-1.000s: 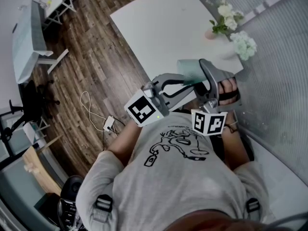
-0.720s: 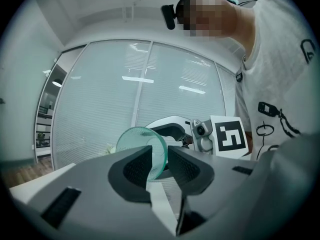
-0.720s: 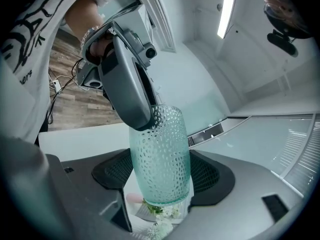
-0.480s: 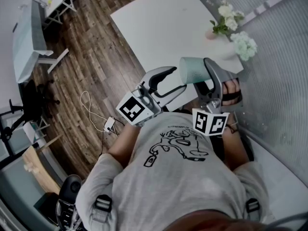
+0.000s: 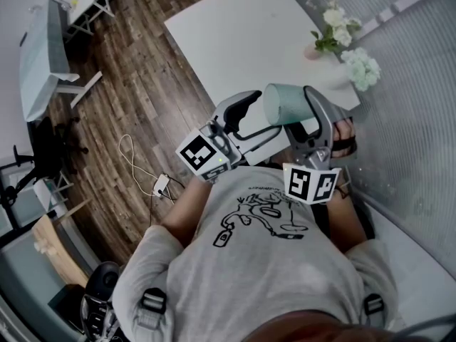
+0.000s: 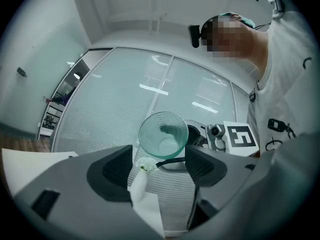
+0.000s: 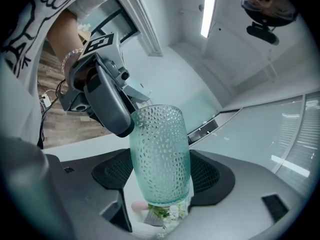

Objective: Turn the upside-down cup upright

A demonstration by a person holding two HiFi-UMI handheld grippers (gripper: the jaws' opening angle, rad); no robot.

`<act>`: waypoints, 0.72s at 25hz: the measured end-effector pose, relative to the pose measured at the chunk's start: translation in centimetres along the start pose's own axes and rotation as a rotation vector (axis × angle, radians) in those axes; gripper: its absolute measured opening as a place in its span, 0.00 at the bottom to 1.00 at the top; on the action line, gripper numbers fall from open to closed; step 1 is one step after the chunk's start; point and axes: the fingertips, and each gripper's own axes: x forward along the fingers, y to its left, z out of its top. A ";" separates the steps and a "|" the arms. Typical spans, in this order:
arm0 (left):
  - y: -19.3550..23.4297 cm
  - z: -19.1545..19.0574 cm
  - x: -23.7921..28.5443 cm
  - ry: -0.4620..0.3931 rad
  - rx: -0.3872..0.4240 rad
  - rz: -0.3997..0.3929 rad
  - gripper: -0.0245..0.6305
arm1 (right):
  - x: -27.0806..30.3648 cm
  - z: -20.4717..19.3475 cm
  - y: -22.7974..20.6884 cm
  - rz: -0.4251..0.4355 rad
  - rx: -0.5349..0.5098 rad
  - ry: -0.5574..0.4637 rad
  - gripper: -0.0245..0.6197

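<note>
The cup (image 5: 285,104), a pale green dimpled glass, is held in the air over the table's near edge, lying roughly level. My right gripper (image 5: 303,112) is shut on its side; in the right gripper view both pads press the cup (image 7: 161,154), with my right gripper (image 7: 162,176) around its lower part. My left gripper (image 5: 251,117) is to the left of the cup, its jaws opening. From the left gripper view I look into the cup's mouth (image 6: 163,135), which is just beyond my left gripper (image 6: 159,166); neither pad touches the glass.
The white table (image 5: 235,34) lies ahead, with a vase of white flowers (image 5: 335,27) at its far right by the ribbed glass wall (image 5: 413,84). Left of the table is wood floor with a cable (image 5: 142,169) and a desk (image 5: 43,55).
The left gripper let go of the cup, opened its jaws and drew back to the left. The cup stayed in the right gripper and shifted slightly.
</note>
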 end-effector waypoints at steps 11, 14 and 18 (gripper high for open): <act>-1.0 1.4 0.6 -0.042 0.009 -0.031 0.52 | -0.2 0.3 0.6 0.109 0.420 -0.120 0.59; -1.2 1.7 0.6 -0.046 0.016 -0.037 0.52 | -0.2 0.6 1.0 0.137 0.499 -0.152 0.59; -1.4 2.3 0.8 -0.050 0.032 -0.036 0.52 | -0.1 0.8 1.5 0.178 0.597 -0.174 0.59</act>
